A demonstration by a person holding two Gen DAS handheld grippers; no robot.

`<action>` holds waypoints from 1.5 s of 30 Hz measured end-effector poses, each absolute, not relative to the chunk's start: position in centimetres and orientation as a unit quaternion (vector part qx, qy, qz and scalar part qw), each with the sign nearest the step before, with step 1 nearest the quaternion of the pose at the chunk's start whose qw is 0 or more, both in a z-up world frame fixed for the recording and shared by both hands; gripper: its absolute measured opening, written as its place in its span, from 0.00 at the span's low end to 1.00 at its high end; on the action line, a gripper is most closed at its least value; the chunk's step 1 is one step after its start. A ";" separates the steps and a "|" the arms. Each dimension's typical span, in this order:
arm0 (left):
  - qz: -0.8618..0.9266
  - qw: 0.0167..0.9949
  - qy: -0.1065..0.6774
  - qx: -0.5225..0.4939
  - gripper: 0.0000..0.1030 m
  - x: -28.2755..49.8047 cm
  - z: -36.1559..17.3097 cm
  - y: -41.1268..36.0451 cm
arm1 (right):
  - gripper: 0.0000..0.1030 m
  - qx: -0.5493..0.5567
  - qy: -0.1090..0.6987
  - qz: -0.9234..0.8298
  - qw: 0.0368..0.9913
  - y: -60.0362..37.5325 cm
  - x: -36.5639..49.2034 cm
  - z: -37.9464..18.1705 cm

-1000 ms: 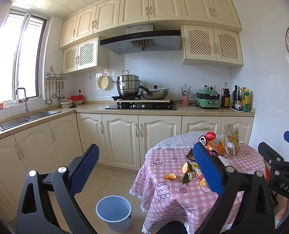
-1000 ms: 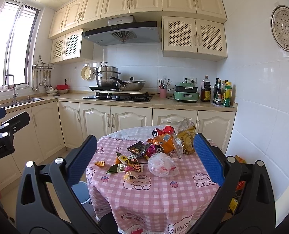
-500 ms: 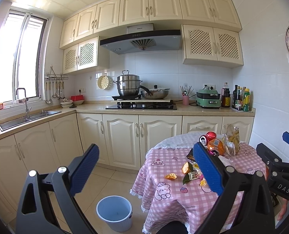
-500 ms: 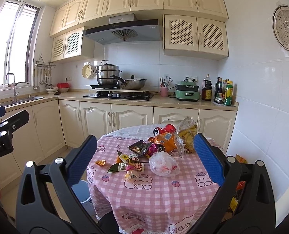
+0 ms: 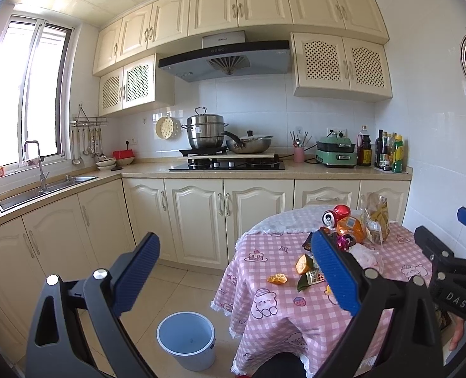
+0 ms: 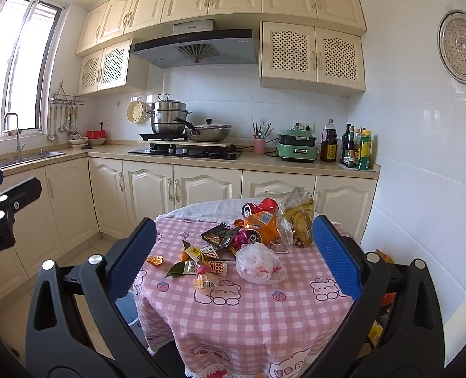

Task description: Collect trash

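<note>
Trash lies scattered on a round table with a pink checked cloth: a crumpled white plastic bag, a red can, an orange packet, a clear bag of yellow snacks, dark and small wrappers, and a bit of orange peel. A pale blue bucket stands on the floor left of the table. My right gripper hangs open in front of the table, holding nothing. My left gripper is open too, off the table's left side above the bucket.
Cream cabinets and a counter run along the back and left walls, with a sink, hob with pots, a green appliance and bottles. Tiled floor lies between table and cabinets. A white wall stands close on the right.
Both views have shifted only slightly; the right gripper has drifted a little closer to the table. Both grippers stay open and empty.
</note>
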State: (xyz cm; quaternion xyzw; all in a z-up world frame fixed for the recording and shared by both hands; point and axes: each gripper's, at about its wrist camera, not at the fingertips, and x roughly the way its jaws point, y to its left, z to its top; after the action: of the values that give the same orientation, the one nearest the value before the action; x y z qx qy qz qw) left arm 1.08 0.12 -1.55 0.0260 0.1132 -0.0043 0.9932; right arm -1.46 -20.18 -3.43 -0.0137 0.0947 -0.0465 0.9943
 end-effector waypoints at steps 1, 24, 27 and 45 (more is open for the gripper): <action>-0.002 0.993 0.114 0.029 0.92 1.2 -1.7 0.2 | 0.94 -0.017 0.096 -0.051 0.994 -20.0 -1.3 -3.5; -0.023 0.956 0.284 0.063 0.92 13.8 -10.2 -1.3 | 0.94 0.089 0.230 -0.034 0.968 -25.5 8.6 -10.8; -0.052 0.944 0.317 0.069 0.92 16.0 -11.8 -3.0 | 0.94 0.103 0.254 -0.041 0.961 -26.9 10.1 -12.1; -0.138 0.892 0.429 0.015 0.51 25.5 -18.0 -4.9 | 0.94 0.100 0.308 -0.028 0.946 -27.0 14.8 -15.9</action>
State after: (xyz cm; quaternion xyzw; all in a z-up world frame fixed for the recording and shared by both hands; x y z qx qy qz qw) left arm 25.47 -4.93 -18.01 0.0153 0.4294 -0.1377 0.8924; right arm 14.76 -27.04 -15.93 0.1002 0.3082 -0.0281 0.9456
